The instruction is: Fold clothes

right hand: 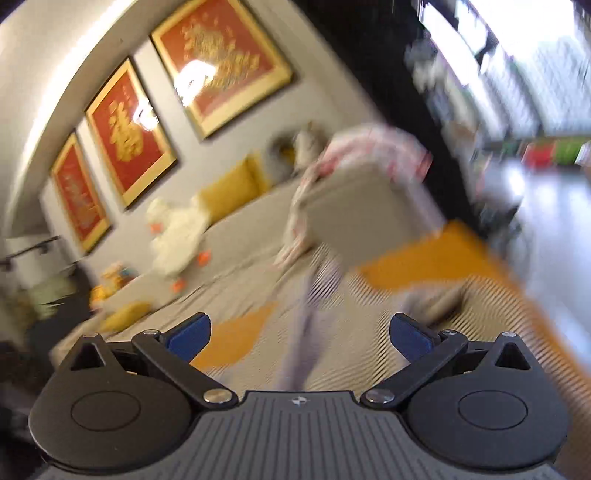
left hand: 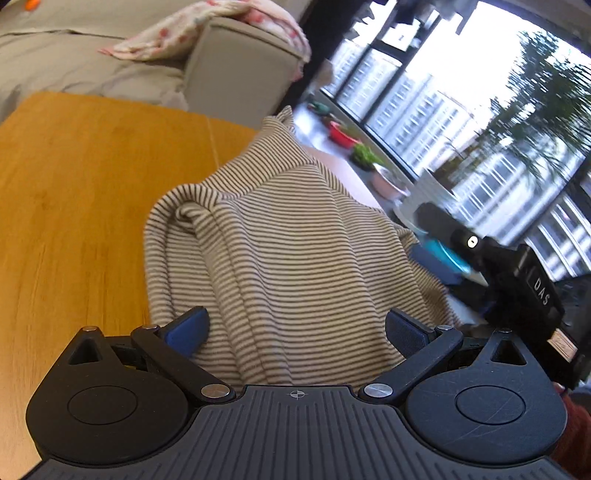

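A beige shirt with thin dark stripes (left hand: 295,236) lies bunched on the orange wooden table (left hand: 74,184), with a twisted fold at its left side. My left gripper (left hand: 295,330) hangs just over its near part, open wide, and the cloth runs between the blue pads (left hand: 188,328) without being pinched. The black body of the right gripper (left hand: 524,288) shows at the shirt's right edge. The right wrist view is blurred by motion. There my right gripper (right hand: 299,338) is open above the striped shirt (right hand: 369,332), with nothing held.
A grey sofa (left hand: 236,74) stands just behind the table, a pink floral cloth (left hand: 221,22) draped over its arm. Cushions and a white plush toy (right hand: 177,236) lie on the sofa. Plant pots (left hand: 343,134) line the floor by the tall windows on the right.
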`<state>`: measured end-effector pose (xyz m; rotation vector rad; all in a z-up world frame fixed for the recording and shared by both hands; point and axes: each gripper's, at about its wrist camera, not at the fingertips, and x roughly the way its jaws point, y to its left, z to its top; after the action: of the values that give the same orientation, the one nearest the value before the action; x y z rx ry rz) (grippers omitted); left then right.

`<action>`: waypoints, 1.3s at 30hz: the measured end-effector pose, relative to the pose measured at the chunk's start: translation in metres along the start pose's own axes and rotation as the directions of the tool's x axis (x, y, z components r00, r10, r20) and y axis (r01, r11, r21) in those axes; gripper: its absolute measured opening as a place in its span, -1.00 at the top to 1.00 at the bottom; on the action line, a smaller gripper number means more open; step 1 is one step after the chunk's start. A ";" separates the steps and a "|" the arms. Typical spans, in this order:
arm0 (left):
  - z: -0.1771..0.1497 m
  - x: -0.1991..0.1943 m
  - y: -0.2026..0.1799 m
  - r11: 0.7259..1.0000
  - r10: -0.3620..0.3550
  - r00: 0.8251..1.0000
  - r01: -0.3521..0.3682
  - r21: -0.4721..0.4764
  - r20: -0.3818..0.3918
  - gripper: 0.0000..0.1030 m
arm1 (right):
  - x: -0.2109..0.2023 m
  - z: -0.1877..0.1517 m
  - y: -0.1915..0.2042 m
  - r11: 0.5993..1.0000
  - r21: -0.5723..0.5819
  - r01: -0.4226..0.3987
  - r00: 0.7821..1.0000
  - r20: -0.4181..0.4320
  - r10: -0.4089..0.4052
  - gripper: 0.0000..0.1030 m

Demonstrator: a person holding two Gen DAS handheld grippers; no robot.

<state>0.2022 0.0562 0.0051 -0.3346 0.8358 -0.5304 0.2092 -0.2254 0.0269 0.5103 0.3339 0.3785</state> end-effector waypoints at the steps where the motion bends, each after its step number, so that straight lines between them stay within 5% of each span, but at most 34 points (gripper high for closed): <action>1: -0.003 -0.003 0.002 1.000 -0.028 0.999 0.028 0.005 -0.023 -1.00 | -0.004 -0.004 0.000 0.999 0.031 -0.033 0.999 -0.035 0.034 -1.00; 6: -0.024 -0.021 0.003 0.980 -0.199 0.971 0.199 -0.015 -0.134 -1.00 | -0.028 -0.023 -0.005 0.969 0.193 -0.151 0.968 -0.169 0.185 -1.00; 14: -0.013 0.023 -0.019 0.990 -0.140 0.990 0.140 -0.001 -0.033 -0.95 | -0.046 -0.025 -0.025 0.947 0.292 -0.131 0.973 -0.145 0.179 -1.00; 15: -0.011 0.023 -0.022 0.994 -0.110 0.994 0.110 -0.011 -0.010 -0.66 | -0.046 -0.025 -0.025 0.948 0.294 -0.126 0.975 -0.138 0.173 -1.00; 16: -0.008 0.025 -0.023 0.997 -0.073 0.997 0.073 -0.015 0.008 -0.05 | -0.047 -0.025 -0.026 0.948 0.295 -0.121 0.977 -0.132 0.166 -1.00; 19: 0.009 0.022 -0.006 0.995 -0.032 0.998 0.036 -0.095 0.048 0.64 | -0.047 -0.025 -0.025 0.952 0.288 -0.100 0.982 -0.127 0.141 -1.00; 22: 0.030 -0.009 0.017 0.989 0.036 0.983 -0.008 -0.151 0.182 0.78 | -0.046 -0.024 -0.020 0.964 0.258 -0.070 0.983 -0.148 0.111 -1.00; 25: 0.055 -0.057 0.053 0.971 0.127 0.939 -0.052 -0.233 0.320 0.81 | -0.044 -0.023 -0.014 0.973 0.227 -0.040 0.982 -0.169 0.080 -1.00; 29: 0.069 -0.067 0.092 0.950 0.151 0.950 -0.063 -0.306 0.273 0.79 | -0.034 -0.023 0.009 0.994 0.109 -0.023 0.970 -0.238 0.049 -1.00; 30: 0.067 -0.062 0.098 0.946 0.156 0.964 -0.083 -0.313 0.215 0.78 | -0.031 -0.023 0.015 0.997 0.079 -0.020 0.966 -0.256 0.039 -1.00; 32: 0.061 -0.050 0.110 0.939 0.163 0.982 -0.123 -0.322 0.099 0.42 | -0.024 -0.025 0.030 1.000 -0.020 0.006 0.952 -0.306 -0.011 -1.00; 33: 0.054 -0.046 0.112 0.937 0.152 0.986 -0.122 -0.326 0.068 0.02 | -0.020 -0.026 0.037 0.997 -0.069 0.016 0.943 -0.329 -0.038 -1.00; 36: 0.027 -0.054 0.114 0.957 0.130 0.991 -0.115 -0.267 0.038 -0.62 | -0.010 -0.029 0.060 0.975 -0.217 0.040 0.913 -0.389 -0.124 -1.00; 39: 0.023 -0.074 0.094 0.980 0.183 0.982 -0.179 -0.090 0.037 -0.83 | 0.001 -0.032 0.082 0.931 -0.362 0.052 0.875 -0.433 -0.217 -1.00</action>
<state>0.2089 0.1770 0.0194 -0.3442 0.8380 -0.3168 0.1758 -0.1456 0.0439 0.0425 0.7548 0.4095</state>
